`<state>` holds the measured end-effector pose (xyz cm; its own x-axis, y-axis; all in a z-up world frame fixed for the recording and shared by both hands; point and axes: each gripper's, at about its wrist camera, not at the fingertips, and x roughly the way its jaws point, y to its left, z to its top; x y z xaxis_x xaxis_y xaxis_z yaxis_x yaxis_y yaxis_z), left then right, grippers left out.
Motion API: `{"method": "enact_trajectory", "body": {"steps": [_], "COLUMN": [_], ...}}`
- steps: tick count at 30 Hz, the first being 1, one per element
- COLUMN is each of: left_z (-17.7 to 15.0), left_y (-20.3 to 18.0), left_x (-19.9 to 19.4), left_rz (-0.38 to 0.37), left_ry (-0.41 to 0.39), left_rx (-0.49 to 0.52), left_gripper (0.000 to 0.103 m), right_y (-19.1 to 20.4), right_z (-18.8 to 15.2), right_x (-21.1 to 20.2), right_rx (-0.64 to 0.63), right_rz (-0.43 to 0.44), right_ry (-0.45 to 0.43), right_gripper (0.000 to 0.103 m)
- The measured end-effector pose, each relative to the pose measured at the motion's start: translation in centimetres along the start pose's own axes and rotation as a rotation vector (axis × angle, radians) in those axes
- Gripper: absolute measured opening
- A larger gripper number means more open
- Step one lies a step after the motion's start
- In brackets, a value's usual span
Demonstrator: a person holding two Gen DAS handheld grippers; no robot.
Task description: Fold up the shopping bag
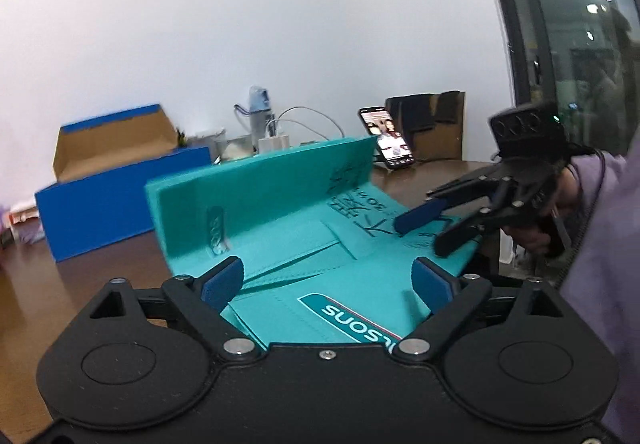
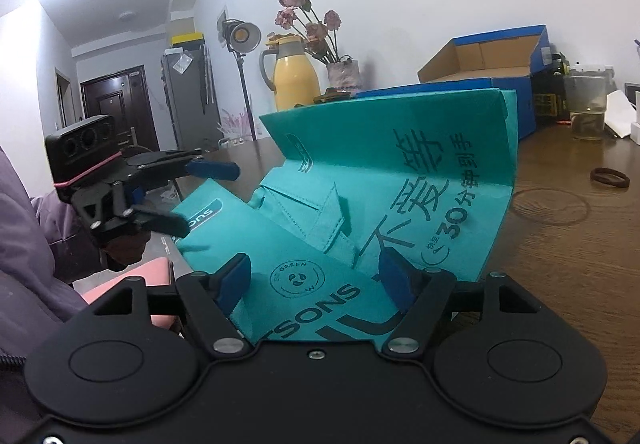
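Teal fabric shopping bag (image 2: 360, 211) creased upright, both hand-held grippers (image 1: 328, 280) (image 2: 316, 280) spread wide

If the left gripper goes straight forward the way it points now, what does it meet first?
Most likely the raised far panel of the teal shopping bag, which stands up across the path of the left gripper. The open jaws already sit over the bag's flat part. Depth is unclear, so this is a judgement.

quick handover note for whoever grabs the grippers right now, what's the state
Left gripper: open, fingers either side of the near left edge of the bag, nothing clamped.
Right gripper: open, straddling the near right edge.
Bag: teal, on the brown table, near part flat, far panel standing up along a crease, handles lying on the flat part.
Done: first crease started.
Left: lay the raised panel flat and finish folding.
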<state>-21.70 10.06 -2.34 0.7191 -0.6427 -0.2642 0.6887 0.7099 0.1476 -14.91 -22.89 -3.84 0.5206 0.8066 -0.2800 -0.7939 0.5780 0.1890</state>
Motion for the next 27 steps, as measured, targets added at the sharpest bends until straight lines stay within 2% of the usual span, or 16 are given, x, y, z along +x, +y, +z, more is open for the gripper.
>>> {"method": "enact_trajectory", "body": {"steps": [2,3,5,7,8,9,11,13,15,17,20,23,27], "left_z": [-0.4,-0.4,-0.1,0.9,1.4,1.6,1.1,-0.1,-1.5,-2.5,-2.8,-2.5,-1.9], "left_y": [-0.6,-1.1,-1.7,-1.4,-1.2,-1.3,-2.8,-4.2,-4.8,-4.6,-3.8,-3.2,-2.5], "left_x": [0.3,0.3,-0.6,-1.6,-1.8,-1.8,-0.9,0.4,1.6,2.7,3.3,3.7,3.8], "left_rz": [0.011,0.038,0.117,0.171,0.146,0.088,0.010,0.000,0.030,0.082,0.125,0.140,0.129], "left_ry": [0.003,-0.003,-0.068,-0.113,-0.115,-0.102,-0.043,0.033,0.087,0.146,0.159,0.177,0.200], "left_rx": [0.005,0.052,0.157,0.148,0.123,0.104,0.169,0.277,0.327,0.346,0.342,0.320,0.276], "left_gripper": [0.098,0.098,0.098,0.098,0.098,0.098,0.098,0.098,0.094,0.081,0.079,0.074,0.069], "right_y": [0.0,-0.1,-0.1,-0.1,-0.1,-0.1,0.2,0.4,0.5,0.5,0.5,1.0,2.9], "right_z": [0.0,0.0,0.0,0.1,0.1,0.1,0.1,0.0,-0.1,0.2,0.7,1.2,1.9], "right_x": [0.0,0.0,0.2,0.4,0.5,0.7,1.1,1.3,1.2,1.3,1.3,0.8,-0.2], "right_rx": [0.000,0.000,-0.007,-0.017,-0.022,-0.029,-0.048,-0.049,-0.040,-0.041,-0.057,-0.160,-0.336], "right_rz": [0.001,0.001,-0.002,-0.005,-0.009,-0.019,-0.052,-0.074,-0.073,-0.071,-0.059,-0.051,-0.035], "right_ry": [-0.001,-0.001,-0.002,-0.002,-0.003,-0.006,-0.013,-0.022,-0.028,-0.013,0.018,0.054,0.151], "right_gripper": [0.074,0.073,0.073,0.073,0.073,0.073,0.073,0.073,0.073,0.073,0.074,0.074,0.075]}}
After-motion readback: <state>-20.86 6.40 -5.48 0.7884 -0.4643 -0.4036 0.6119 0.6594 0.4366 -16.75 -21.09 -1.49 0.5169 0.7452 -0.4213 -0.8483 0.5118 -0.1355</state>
